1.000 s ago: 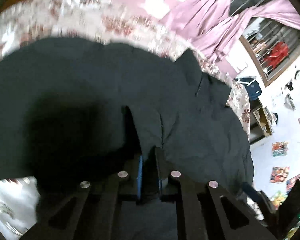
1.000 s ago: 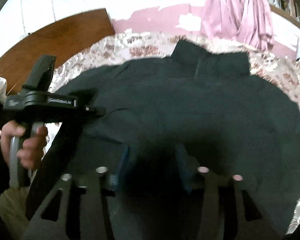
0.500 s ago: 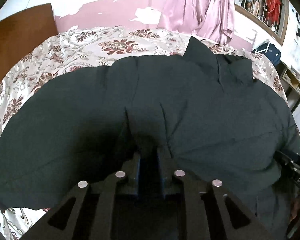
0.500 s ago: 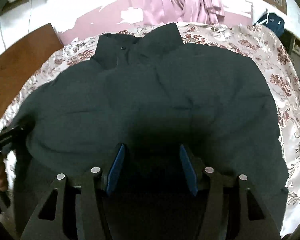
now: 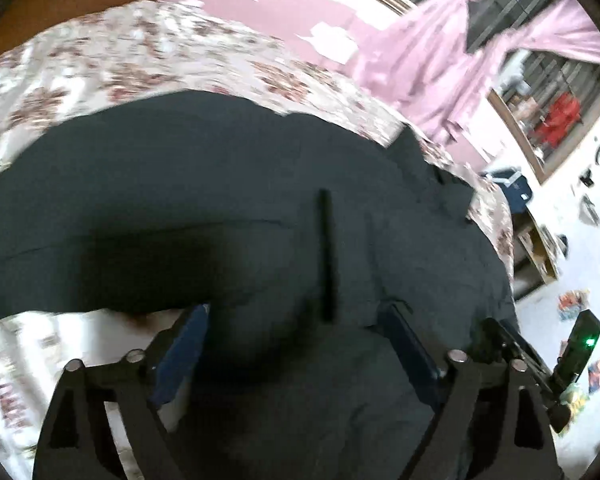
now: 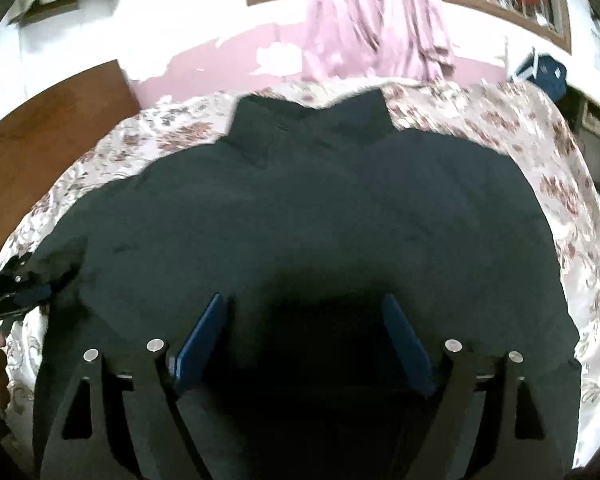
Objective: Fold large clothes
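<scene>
A large dark jacket (image 6: 308,208) lies spread on the floral bedspread (image 6: 540,148), collar at the far side. It also fills the left wrist view (image 5: 228,200), where a dark zipper strip (image 5: 326,256) runs up its middle. My left gripper (image 5: 296,316) is open just above the jacket's near hem, blue pads wide apart. My right gripper (image 6: 304,312) is open over the jacket's near part and holds nothing. The left gripper also shows at the left edge of the right wrist view (image 6: 24,288).
A wooden headboard (image 6: 48,132) stands at the left. Pink curtains (image 6: 372,20) hang at a barred window behind the bed. A blue bag (image 6: 548,72) and a shelf (image 5: 540,248) stand at the right of the bed.
My left gripper has opened and let go of the jacket fabric it pinched. My right gripper stays open and has opened wider. Both views have shifted over the jacket.
</scene>
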A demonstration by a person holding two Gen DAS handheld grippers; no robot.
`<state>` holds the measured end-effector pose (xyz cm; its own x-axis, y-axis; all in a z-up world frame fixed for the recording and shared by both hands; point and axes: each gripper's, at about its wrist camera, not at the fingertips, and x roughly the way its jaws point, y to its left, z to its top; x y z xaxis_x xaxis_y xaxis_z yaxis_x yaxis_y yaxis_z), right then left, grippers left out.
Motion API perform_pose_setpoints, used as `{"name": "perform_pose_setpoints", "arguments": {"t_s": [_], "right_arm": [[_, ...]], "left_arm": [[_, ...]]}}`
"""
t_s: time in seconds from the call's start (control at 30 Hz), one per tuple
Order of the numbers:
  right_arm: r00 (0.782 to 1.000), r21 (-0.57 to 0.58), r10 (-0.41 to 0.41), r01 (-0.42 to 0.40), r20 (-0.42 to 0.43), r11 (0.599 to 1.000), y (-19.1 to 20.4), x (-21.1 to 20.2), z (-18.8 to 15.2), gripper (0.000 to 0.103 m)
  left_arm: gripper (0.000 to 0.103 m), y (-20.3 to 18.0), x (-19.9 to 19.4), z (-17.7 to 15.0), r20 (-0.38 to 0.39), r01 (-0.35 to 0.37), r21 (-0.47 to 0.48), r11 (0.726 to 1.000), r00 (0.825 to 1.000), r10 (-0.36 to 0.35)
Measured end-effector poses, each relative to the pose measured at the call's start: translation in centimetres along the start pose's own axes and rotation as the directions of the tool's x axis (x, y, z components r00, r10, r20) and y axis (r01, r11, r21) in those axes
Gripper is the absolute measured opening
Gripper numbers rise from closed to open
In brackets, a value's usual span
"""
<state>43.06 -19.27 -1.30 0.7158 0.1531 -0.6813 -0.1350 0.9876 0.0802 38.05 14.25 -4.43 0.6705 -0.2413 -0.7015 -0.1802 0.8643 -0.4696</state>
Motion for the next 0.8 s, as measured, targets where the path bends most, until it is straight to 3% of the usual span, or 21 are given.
{"name": "perform_pose_setpoints", "arguments": {"t_s": [0.1,0.23,0.4,0.5,0.53,0.63,0.73,0.8], "right_arm": [[1.0,-0.046,0.018,-0.019,-0.005,0.999,3.0,0.3,0.3,0.084],[0.999,-0.081,0.026,-0.028,-0.028,0.996,6.6,1.6,0.6,0.084],[0.996,0.026,0.045,-0.043,-0.073,0.999,8.7,3.0,0.3,0.084],[0.997,0.039,0.011,-0.009,-0.07,0.999,9.3,3.5,-0.3,0.088],[0.997,0.028,-0.004,0.006,-0.075,1.0,9.6,3.8,-0.4,0.091],[0.995,-0.024,-0.058,0.056,-0.083,0.998,10.6,4.7,-1.0,0.094],[0.994,-0.058,-0.091,0.088,-0.062,0.994,11.4,5.2,-1.5,0.101],[0.99,-0.091,-0.137,0.133,-0.039,0.987,12.0,5.2,-2.1,0.102]], "left_arm": [[0.093,3.6,-2.4,-0.4,0.041,-0.006,-0.086,0.996,0.999,0.01],[0.094,9.6,-4.7,-0.8,0.111,-0.094,-0.225,0.97,0.986,0.121],[0.094,14.9,-6.5,-0.5,0.146,-0.183,-0.308,0.934,0.961,0.236],[0.094,18.2,-6.5,-0.6,0.12,-0.157,-0.436,0.886,0.966,0.23],[0.094,19.3,-6.5,-1.0,0.104,-0.179,-0.484,0.857,0.96,0.259],[0.094,21.1,-6.4,-2.4,0.031,-0.307,-0.569,0.763,0.919,0.392],[0.094,22.4,-5.5,-2.7,0.024,-0.241,-0.616,0.75,0.946,0.324],[0.094,23.3,-5.3,-2.5,0.051,-0.192,-0.663,0.724,0.953,0.3]]}}
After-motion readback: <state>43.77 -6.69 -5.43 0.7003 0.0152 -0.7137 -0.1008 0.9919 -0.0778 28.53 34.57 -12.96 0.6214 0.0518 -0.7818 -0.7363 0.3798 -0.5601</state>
